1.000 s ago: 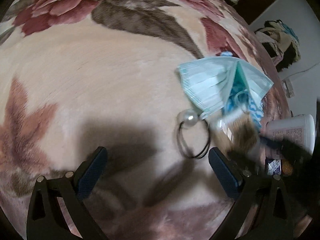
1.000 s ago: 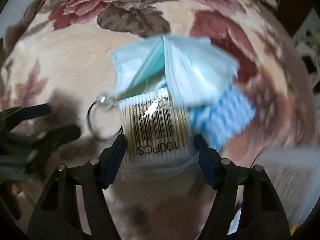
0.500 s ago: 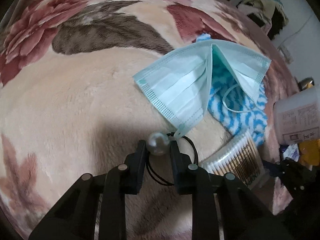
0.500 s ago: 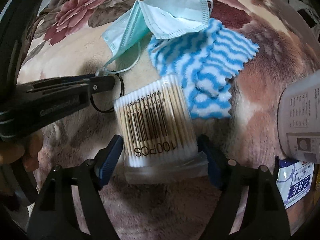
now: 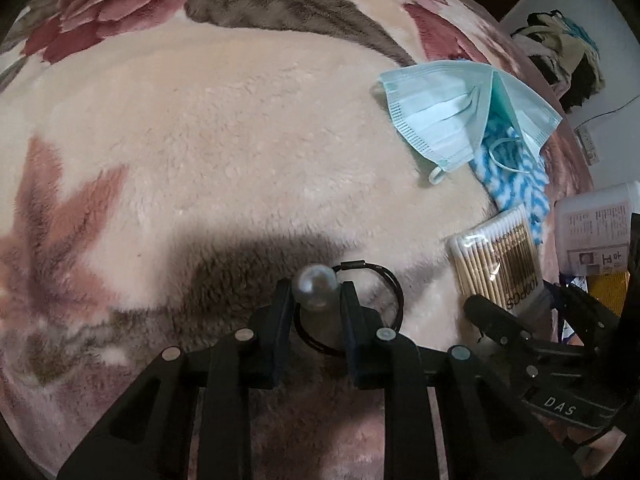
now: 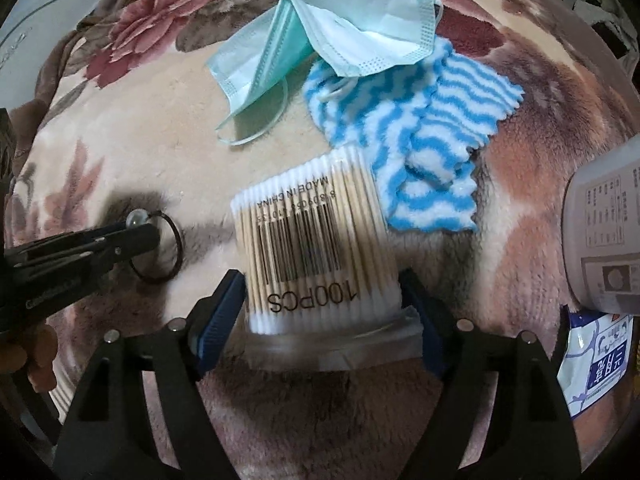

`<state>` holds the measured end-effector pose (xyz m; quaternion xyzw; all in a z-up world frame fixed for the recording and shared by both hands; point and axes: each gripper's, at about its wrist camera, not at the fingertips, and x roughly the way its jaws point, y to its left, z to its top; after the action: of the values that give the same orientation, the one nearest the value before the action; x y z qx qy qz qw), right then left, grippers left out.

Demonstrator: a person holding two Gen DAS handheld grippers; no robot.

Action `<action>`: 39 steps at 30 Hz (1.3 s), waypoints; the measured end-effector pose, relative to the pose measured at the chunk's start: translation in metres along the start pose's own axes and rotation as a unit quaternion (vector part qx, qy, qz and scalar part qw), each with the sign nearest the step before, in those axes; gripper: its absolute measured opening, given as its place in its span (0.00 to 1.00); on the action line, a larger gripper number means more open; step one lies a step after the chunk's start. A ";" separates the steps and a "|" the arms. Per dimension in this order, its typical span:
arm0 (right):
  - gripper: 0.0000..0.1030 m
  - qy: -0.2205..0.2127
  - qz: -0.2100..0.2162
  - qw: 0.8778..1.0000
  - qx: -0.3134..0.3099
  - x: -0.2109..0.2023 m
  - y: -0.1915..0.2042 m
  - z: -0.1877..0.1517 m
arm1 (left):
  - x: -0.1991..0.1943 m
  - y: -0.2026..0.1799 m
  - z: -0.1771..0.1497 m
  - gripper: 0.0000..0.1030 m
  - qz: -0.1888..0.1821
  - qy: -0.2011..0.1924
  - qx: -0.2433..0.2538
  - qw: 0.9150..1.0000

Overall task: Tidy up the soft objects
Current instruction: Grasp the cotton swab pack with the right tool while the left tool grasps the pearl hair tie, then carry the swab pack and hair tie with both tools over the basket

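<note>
Left tongs (image 5: 315,308) nearly closed, pads pinching the pearl bead of the black hair tie (image 5: 390,292) on the floral blanket (image 5: 200,140). Right tongs (image 6: 322,308) spread wide, pads flanking the cotton swab pack (image 6: 316,240); contact unclear. Beyond: striped cloth (image 6: 432,136), then face mask (image 6: 340,32).

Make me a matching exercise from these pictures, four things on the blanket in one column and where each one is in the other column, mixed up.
1. hair tie
2. cotton swab pack
3. face mask
4. striped cloth

A. partly under the face mask
B. between the right gripper's fingers
C. draped over the cloth's top edge
D. its pearl pinched by the left gripper

Pairs: 1-D, 2-B, 3-C, 4-A
</note>
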<state>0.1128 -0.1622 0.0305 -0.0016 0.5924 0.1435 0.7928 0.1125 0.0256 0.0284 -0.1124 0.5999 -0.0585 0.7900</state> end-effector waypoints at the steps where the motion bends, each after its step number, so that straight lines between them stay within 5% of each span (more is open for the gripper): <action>1: 0.78 0.000 -0.003 1.000 0.000 0.001 0.000 0.001 | 0.002 -0.001 0.000 0.24 0.000 0.000 0.001 1.000; 10: 0.66 -0.006 -0.039 0.999 -0.028 0.006 0.013 0.006 | -0.015 0.006 -0.005 0.23 0.002 -0.023 0.002 1.000; 18: 0.66 -0.064 -0.007 0.998 -0.023 -0.034 0.022 0.013 | -0.061 0.004 0.004 0.23 0.004 -0.064 -0.007 0.998; 39: 0.66 -0.114 0.010 0.993 -0.004 -0.111 0.013 0.030 | -0.113 -0.028 0.032 0.23 0.013 -0.096 -0.015 0.995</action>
<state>0.1093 -0.1699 0.1453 0.0179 0.4976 0.1530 0.8536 0.1136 0.0277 0.1494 -0.1220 0.5236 -0.0282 0.8427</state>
